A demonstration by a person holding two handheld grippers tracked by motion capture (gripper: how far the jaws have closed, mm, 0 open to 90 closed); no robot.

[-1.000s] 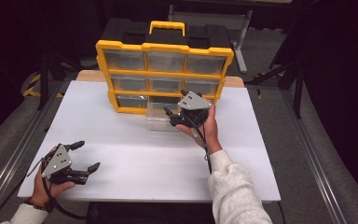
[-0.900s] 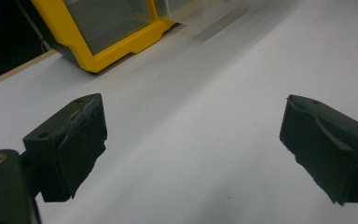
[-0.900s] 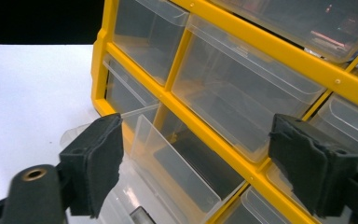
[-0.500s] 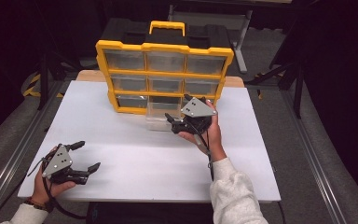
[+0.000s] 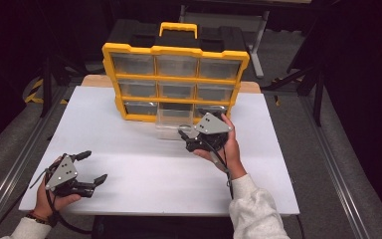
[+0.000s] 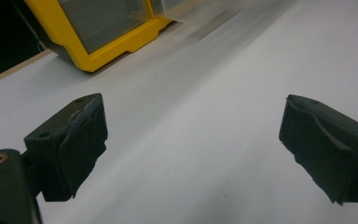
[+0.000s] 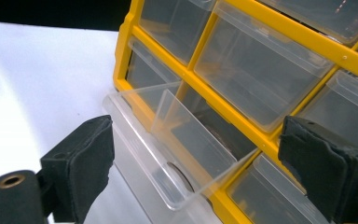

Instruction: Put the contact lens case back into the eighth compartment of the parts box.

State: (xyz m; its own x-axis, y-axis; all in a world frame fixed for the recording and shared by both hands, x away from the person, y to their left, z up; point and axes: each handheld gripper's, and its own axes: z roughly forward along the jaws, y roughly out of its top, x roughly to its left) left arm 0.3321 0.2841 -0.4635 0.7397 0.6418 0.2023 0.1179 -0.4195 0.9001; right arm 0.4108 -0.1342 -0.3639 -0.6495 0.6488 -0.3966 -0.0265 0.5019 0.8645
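A yellow organizer (image 5: pixel 175 79) with nine clear drawers stands at the upper middle of the high view, at the far side of the white desk (image 5: pixel 144 169). Its bottom middle drawer (image 5: pixel 174 122) is pulled out toward the person and juts from the frame; in the right gripper view the same clear drawer (image 7: pixel 177 154) sits at lower centre, open-topped, with a small dark round thing (image 7: pixel 182 176) inside that is too dim to name. The right hand-held gripper (image 5: pixel 191 139) hangs just in front of the drawer, at the centre of the high view; its jaws have just been opening and now stand wide, with the drawer's front ahead of and between them but nothing pressed by the pads. The left hand-held gripper (image 5: pixel 90 167) waits at the lower left, well apart, jaws wide over bare desk and holding nothing. The step in hand looks like releasing the drawer after drawing it out. To do it well, the right hand should back straight off along the drawer's line without nudging its thin front wall, so the drawer neither tips nor slides back in; a sideways brush could skew it in its slot.
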